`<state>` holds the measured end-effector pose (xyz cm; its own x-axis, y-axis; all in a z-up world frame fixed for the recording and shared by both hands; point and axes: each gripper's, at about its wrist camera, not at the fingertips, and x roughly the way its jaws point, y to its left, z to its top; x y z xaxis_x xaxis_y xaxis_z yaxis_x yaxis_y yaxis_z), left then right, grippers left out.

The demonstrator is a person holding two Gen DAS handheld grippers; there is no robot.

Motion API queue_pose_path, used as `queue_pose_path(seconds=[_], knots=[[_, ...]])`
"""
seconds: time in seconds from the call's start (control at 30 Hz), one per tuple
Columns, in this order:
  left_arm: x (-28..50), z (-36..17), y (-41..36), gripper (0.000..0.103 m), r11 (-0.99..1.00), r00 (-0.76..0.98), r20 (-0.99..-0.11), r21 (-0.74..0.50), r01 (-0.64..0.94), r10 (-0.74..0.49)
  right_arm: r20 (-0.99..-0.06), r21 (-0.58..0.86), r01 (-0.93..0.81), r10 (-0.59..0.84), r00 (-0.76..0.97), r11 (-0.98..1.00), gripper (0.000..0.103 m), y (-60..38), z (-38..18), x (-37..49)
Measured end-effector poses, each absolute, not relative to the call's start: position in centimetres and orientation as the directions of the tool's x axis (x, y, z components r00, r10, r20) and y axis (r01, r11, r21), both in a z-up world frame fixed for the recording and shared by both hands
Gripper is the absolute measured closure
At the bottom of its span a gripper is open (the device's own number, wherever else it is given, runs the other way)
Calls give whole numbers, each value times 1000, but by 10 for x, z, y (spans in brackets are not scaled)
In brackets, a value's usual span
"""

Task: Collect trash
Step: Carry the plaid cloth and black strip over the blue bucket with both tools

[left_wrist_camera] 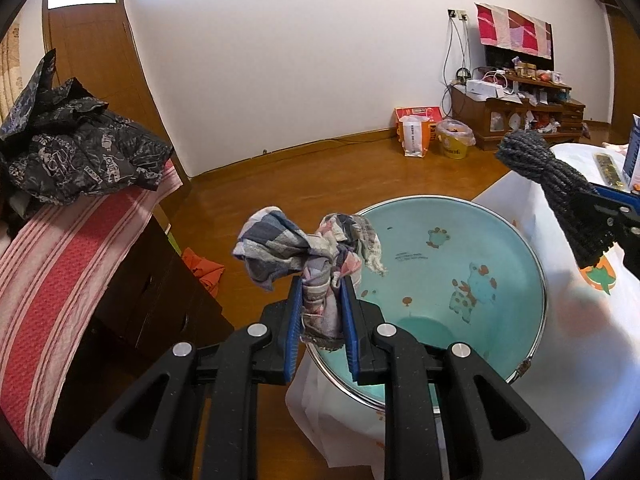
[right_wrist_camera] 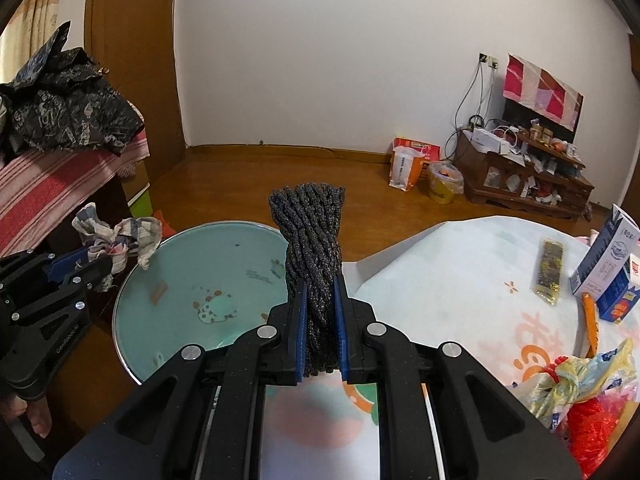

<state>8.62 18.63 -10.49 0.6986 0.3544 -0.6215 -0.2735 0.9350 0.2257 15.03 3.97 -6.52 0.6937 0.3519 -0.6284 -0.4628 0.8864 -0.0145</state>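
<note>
Left fingers (left_wrist_camera: 322, 300) clamped on soft, light crumpled plaid cloth scrap (left_wrist_camera: 304, 252); right fingers (right_wrist_camera: 320, 300) pinching limp dark-grey twisted yarn bundle (right_wrist_camera: 310, 232) mid-length, above pale-blue enamel basin (left_wrist_camera: 500, 240). Both compress easily.

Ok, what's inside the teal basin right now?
The teal basin holds nothing loose, just printed animals and small dark specks. The left gripper and its checked cloth hide part of the near rim.

My left black plastic two-finger gripper (left_wrist_camera: 322, 304) and right twin (right_wrist_camera: 320, 312) show ribbed blue pads (left_wrist_camera: 294, 330), round silver screws and triangular cut-outs, lower centre.
</note>
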Motion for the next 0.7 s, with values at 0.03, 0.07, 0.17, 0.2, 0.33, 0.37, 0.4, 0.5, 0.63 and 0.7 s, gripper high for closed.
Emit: queue_pose_path(seconds=[0.03, 0.07, 0.17, 0.2, 0.33, 0.37, 0.4, 0.5, 0.63, 0.7], knots=[[86, -105, 186, 84, 935, 699, -621, 225, -273, 353, -629, -15, -464, 352, 693, 886, 90, 40, -65, 150], [86, -105, 186, 84, 936, 699, -622, 224, -273, 353, -631, -14, -466, 354, 691, 885, 90, 41, -66, 150], [86, -105, 186, 84, 936, 700, -622, 223, -273, 352, -633, -15, -470, 355, 688, 883, 90, 41, -66, 150], [86, -105, 186, 84, 936, 700, -621, 224, -273, 353, -633, -15, -471, 356, 687, 882, 90, 41, -65, 150], [86, -105, 186, 84, 936, 701, -621, 223, -272, 352, -633, -18, -475, 358, 686, 880, 90, 42, -65, 148], [86, -105, 186, 84, 936, 701, -621, 223, -271, 351, -633, -18, -475, 358, 686, 880, 90, 42, -65, 148], [86, -105, 186, 84, 936, 701, -621, 223, -271, 351, -633, -19, -476, 358, 686, 879, 90, 42, -65, 148], [87, -105, 186, 84, 937, 701, -622, 223, -269, 349, -633, -19, -478, 360, 685, 878, 90, 43, -65, 148], [87, -105, 186, 84, 938, 702, -622, 221, -267, 346, -635, -21, -482, 361, 683, 876, 90, 44, -65, 148], [86, -104, 185, 84, 938, 703, -622, 221, -267, 346, -636, -22, -483, 361, 682, 875, 90, 45, -65, 147]])
